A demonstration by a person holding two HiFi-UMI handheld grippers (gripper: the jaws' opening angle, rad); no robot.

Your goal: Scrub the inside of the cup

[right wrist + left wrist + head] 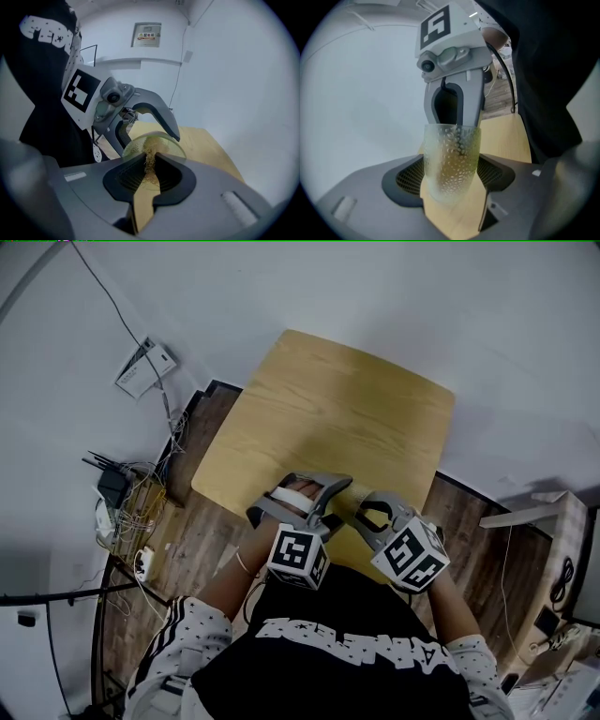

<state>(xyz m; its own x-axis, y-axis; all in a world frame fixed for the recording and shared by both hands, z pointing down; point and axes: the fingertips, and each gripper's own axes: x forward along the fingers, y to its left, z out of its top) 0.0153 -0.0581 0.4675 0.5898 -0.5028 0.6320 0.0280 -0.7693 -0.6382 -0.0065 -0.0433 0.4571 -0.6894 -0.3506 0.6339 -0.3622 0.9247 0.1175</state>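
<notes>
A clear dimpled cup [451,161] sits between the jaws of my left gripper [451,185], which is shut on it. In the head view both grippers hover over the near edge of the wooden table [328,409], the left gripper [309,502] beside the right gripper [367,514]. My right gripper [149,172] is shut on a tan fibrous scrubber [150,159], whose tip reaches into the mouth of the cup [164,143]. From the left gripper view, the right gripper [451,101] points down into the cup from behind it.
The person's black shirt [347,652] fills the near side. A router and tangled cables [122,498] lie on the floor at the left, below a wall box [142,369]. A pale wooden shelf [534,514] stands at the right.
</notes>
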